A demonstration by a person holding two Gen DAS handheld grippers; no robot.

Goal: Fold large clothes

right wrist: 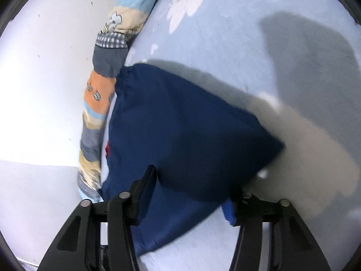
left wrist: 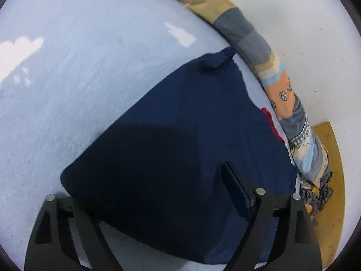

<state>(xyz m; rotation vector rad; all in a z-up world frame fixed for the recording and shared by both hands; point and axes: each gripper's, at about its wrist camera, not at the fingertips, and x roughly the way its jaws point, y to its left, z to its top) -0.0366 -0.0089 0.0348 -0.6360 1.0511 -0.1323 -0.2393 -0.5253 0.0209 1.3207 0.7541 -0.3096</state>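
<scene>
A navy garment point(left wrist: 180, 135) lies folded in a thick bundle on the light blue bed sheet point(left wrist: 79, 79). In the left wrist view it fills the whole gap of my left gripper point(left wrist: 149, 180). It bulges up between the fingers, covers the left fingertip, and the right finger's pad point(left wrist: 237, 189) bites into it. In the right wrist view the same garment point(right wrist: 180, 124) sits between the fingers of my right gripper point(right wrist: 191, 180). Its left finger point(right wrist: 146, 189) rests against the cloth. A blurred upper fold hides the right fingertip, so whether the blue pad point(right wrist: 227, 212) presses is unclear.
A rolled patchwork quilt point(left wrist: 282, 85) runs along the bed's edge by the white wall point(left wrist: 315, 33). A bit of red fabric point(left wrist: 270, 122) peeks from under the garment. Crumpled patterned cloth point(left wrist: 315, 194) lies over a yellow-brown board point(left wrist: 334, 158). The quilt point(right wrist: 99, 90) borders the garment's left side.
</scene>
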